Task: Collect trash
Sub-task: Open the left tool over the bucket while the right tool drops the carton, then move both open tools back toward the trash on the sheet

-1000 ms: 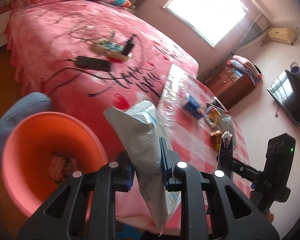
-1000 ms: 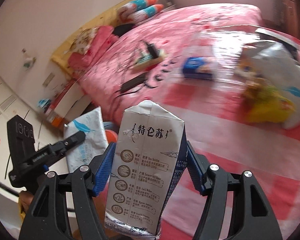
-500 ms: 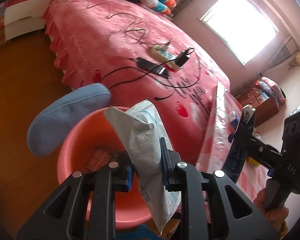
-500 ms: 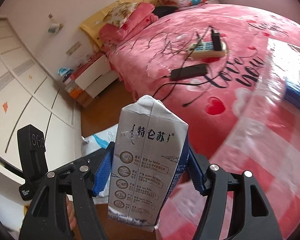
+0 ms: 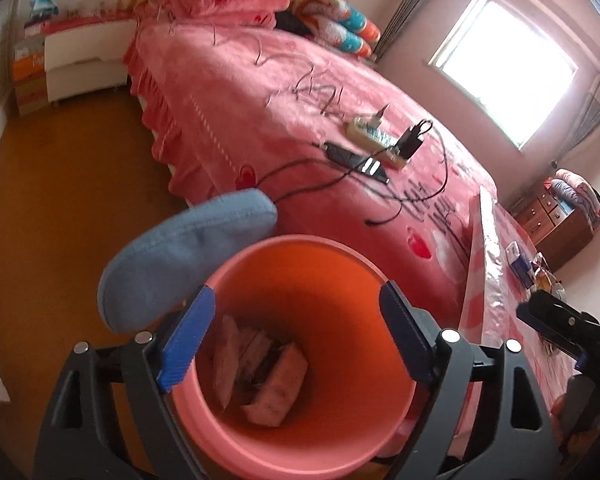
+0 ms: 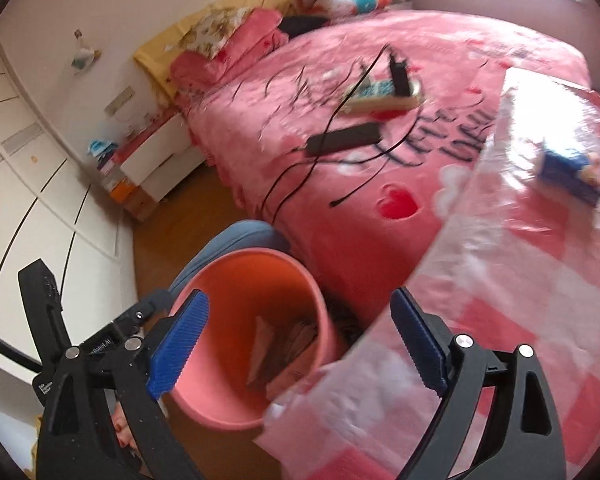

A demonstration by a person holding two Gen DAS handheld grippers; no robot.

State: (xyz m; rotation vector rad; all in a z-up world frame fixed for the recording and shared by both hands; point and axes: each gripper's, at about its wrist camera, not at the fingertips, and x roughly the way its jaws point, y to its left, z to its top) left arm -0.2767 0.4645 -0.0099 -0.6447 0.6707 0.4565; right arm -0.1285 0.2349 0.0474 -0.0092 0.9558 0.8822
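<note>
Time to go back for more trash. Best to lift both grippers straight up, clear of the bin rim, then swing over to the table.

Left gripper [image 5: 296, 340]: wide apart, holding nothing, right above the pink bin [image 5: 300, 244]. Right gripper [image 6: 296, 344]: also wide apart, holding nothing, hanging between the bin [image 6: 312, 280] and the table edge [image 6: 480, 320].

Inside the bin: 2 or more pieces of trash [image 5: 274, 388], a carton and some crumpled packets, lying at the bottom, well below the fingers.

More trash on the table: a blue packet [image 6: 568, 168], far off to the right. Best to reach for that next, fingers kept apart until around it.
</note>
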